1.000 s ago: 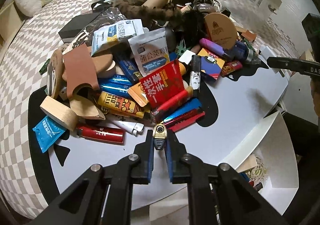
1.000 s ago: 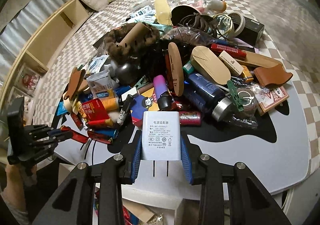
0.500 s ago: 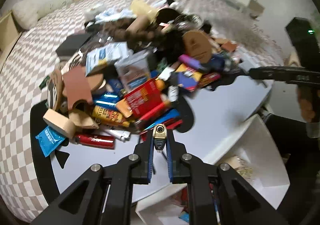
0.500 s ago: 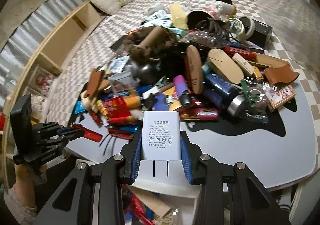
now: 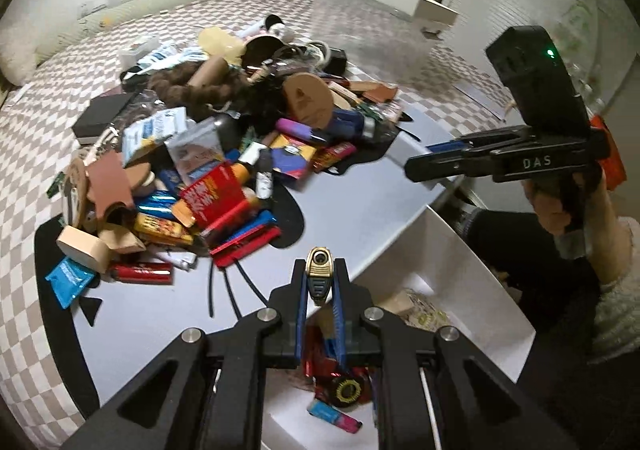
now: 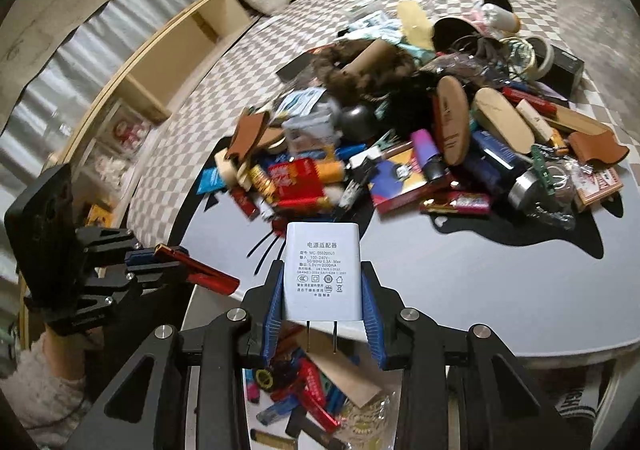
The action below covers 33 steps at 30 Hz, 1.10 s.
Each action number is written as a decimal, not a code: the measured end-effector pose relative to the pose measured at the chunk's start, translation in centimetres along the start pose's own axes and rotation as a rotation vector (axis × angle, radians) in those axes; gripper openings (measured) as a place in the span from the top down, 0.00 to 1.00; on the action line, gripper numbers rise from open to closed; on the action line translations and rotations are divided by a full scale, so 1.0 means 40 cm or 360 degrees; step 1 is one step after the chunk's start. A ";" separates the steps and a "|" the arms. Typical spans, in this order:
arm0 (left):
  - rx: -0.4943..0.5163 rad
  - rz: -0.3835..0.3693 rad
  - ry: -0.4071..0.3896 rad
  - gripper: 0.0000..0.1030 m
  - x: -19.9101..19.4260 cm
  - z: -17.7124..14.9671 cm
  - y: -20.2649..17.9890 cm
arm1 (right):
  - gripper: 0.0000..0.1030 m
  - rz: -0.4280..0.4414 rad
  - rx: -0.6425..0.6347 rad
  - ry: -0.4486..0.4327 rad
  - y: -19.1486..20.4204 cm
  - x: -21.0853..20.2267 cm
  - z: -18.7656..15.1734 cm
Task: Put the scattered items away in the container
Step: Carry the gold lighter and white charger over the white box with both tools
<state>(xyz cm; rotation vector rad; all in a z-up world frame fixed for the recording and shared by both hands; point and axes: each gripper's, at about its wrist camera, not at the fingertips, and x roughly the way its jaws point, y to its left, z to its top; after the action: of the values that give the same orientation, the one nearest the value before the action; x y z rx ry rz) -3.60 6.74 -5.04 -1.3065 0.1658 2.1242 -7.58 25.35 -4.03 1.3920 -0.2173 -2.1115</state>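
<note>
Both tools had drawn back from the pile since a second earlier, off the desk (image 5: 360, 206) edge and over the white bin (image 5: 472, 278) below it, each carrying its catch along.

The left tool (image 5: 319, 282) was clamped narrow on a lighter (image 5: 319, 270), gold cap pointing forward; from the right wrist view its body showed dark red (image 6: 200, 270), sticking out past the fingertips. The right tool (image 6: 320, 290) was set about as wide as a white charger (image 6: 320, 270) and gripped it by the sides, prongs hanging down above the bin's contents (image 6: 304, 382).

By my reckoning the step in hand was the drop: both pieces hung above or just at the bin's mouth (lighters, wrappers and a card already lay in there). What the next move seemed to call for was getting each piece clear over the opening, then parting the fingers enough to let it fall. The charger looked well placed. The lighter, held near its cap with the long body jutting forward, appeared closer to the desk edge and might want a little more pull-back.

Most of the clutter (image 6: 400, 138) was heaped on the desk's far half, well apart from both tools, so plenty of tidying remained.
</note>
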 end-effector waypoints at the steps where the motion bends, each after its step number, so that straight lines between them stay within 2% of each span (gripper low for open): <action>1: 0.0008 -0.0014 0.0006 0.89 0.000 -0.004 -0.006 | 0.65 0.0005 -0.0011 0.0010 0.006 0.005 -0.007; 8: 0.0067 -0.0112 0.0053 0.89 0.004 -0.035 -0.046 | 0.65 0.0046 -0.0066 0.0160 0.035 0.058 -0.054; 16: 0.0143 -0.0155 0.0250 0.89 0.089 -0.089 -0.093 | 0.65 0.0059 -0.0161 0.0385 0.067 0.126 -0.109; 23: 0.0171 -0.0064 0.0340 0.89 0.130 -0.123 -0.081 | 0.65 -0.0012 -0.0187 0.0575 0.051 0.186 -0.162; 28: 0.0193 0.0013 0.0395 0.89 0.156 -0.143 -0.068 | 0.65 -0.0151 -0.0185 0.0621 0.019 0.204 -0.175; 33: 0.0215 0.0090 0.0450 0.89 0.182 -0.164 -0.055 | 0.65 -0.0195 -0.0179 0.0660 0.003 0.213 -0.187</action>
<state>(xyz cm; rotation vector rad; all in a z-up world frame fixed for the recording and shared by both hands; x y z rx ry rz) 0.39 9.02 -13.99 -1.5300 0.4607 1.9281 -3.27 21.84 -13.94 1.7695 0.1537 -1.8418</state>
